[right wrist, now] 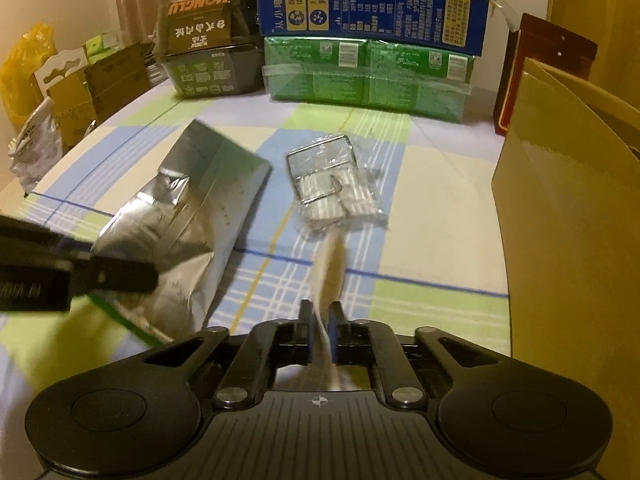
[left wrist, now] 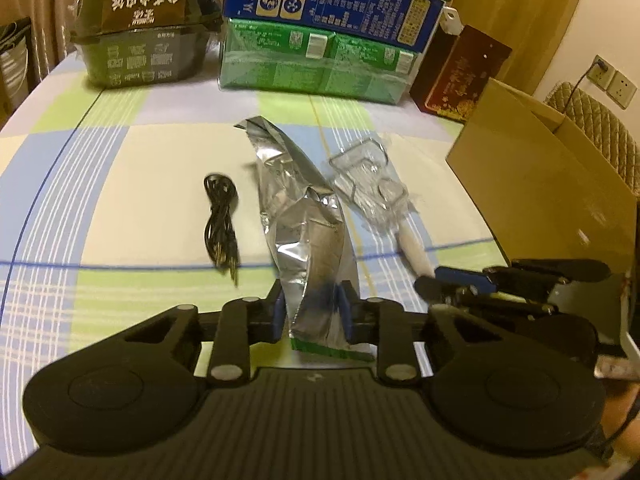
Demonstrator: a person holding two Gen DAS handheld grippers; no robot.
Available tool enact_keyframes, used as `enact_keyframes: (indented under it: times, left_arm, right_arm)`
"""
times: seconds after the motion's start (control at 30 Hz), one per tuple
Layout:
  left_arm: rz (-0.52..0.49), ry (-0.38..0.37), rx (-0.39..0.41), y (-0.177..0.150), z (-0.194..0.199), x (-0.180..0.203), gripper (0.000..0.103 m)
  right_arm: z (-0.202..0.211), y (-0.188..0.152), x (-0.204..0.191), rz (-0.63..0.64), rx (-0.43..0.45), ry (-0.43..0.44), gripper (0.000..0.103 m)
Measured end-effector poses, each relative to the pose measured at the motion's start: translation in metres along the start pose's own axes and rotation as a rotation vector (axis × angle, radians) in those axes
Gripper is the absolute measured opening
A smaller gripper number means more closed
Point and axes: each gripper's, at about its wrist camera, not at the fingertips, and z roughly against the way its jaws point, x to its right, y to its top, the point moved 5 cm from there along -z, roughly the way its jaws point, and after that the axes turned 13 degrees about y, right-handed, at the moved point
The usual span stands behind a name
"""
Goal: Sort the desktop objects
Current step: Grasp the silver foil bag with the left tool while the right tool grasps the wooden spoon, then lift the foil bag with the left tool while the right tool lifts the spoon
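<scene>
Silver foil bag [left wrist: 304, 232] sits clenched in your left gripper [left wrist: 311, 308], its lower end squeezed between the jaws and the rest stretching ahead over the checked tablecloth [left wrist: 120, 184]. Your right gripper [right wrist: 320, 322] is clamped on the pale handle [right wrist: 330, 268] of a plastic-wrapped wire tool [right wrist: 332, 184] lying ahead of it. Left of your left jaws lies a coiled black cable [left wrist: 220, 220].

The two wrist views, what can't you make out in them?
- Cardboard box: its inside is hidden by its own near wall, and the right edge crops it in both views.
- Wire tool: its wooden handle is motion-blurred in the right wrist view; its clear wrap hides detail.
- Foil bag: its printed face is turned away.
- Black cable: its plugs are too small to tell.
</scene>
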Motion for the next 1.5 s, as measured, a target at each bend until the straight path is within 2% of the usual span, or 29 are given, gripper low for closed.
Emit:
enact_keyframes:
  times: [0.3,0.43,0.47,0.5,0.57,0.63,0.73,0.9,1.27,1.33,1.4,1.43,1.5]
  left_arm:
    - [-0.075,-0.016,-0.073,-0.046,0.046,-0.001,0.02]
    - [-0.099,0.014,-0.065,-0.065,0.071,-0.007,0.022]
    - [-0.095,0.025,-0.06,-0.069,0.077,-0.009,0.024]
    - [-0.091,0.039,-0.055,-0.071,0.081,-0.012,0.027]
    - [-0.073,0.055,-0.032,-0.073,0.09,-0.018,0.042]
    - [-0.038,0.057,-0.003,-0.071,0.097,-0.023,0.049]
    - [-0.012,0.078,0.022,-0.065,0.095,-0.029,0.051]
    - [-0.018,0.098,0.054,-0.057,0.09,-0.027,0.058]
    - [-0.019,0.105,0.049,-0.052,0.068,-0.024,0.066]
    - [-0.016,0.108,0.047,-0.051,0.066,-0.024,0.067]
    - [-0.021,0.106,0.046,-0.05,0.065,-0.022,0.068]
    - [-0.022,0.102,0.046,-0.049,0.064,-0.022,0.068]
    - [-0.015,0.09,0.04,-0.049,0.062,-0.021,0.068]
  right_arm:
    - [0.034,-0.024,-0.035,0.004,-0.034,0.064,0.0]
    - [0.047,-0.032,-0.049,0.049,-0.026,0.097,0.005]
    - [0.049,-0.034,-0.05,0.056,-0.024,0.094,0.014]
    - [0.052,-0.035,-0.05,0.052,-0.019,0.089,0.032]
    - [0.054,-0.035,-0.045,0.025,-0.004,0.096,0.05]
    - [0.052,-0.035,-0.04,0.0,-0.001,0.104,0.05]
    - [0.047,-0.033,-0.038,-0.005,-0.004,0.113,0.05]
    - [0.036,-0.032,-0.055,0.107,-0.013,0.128,0.05]
    - [0.009,-0.034,-0.053,0.119,-0.026,0.123,0.048]
    - [0.008,-0.033,-0.054,0.122,-0.023,0.12,0.045]
    - [0.008,-0.032,-0.053,0.119,-0.021,0.115,0.033]
    - [0.008,-0.031,-0.053,0.114,-0.022,0.111,0.03]
    - [0.008,-0.029,-0.051,0.094,-0.028,0.112,0.03]
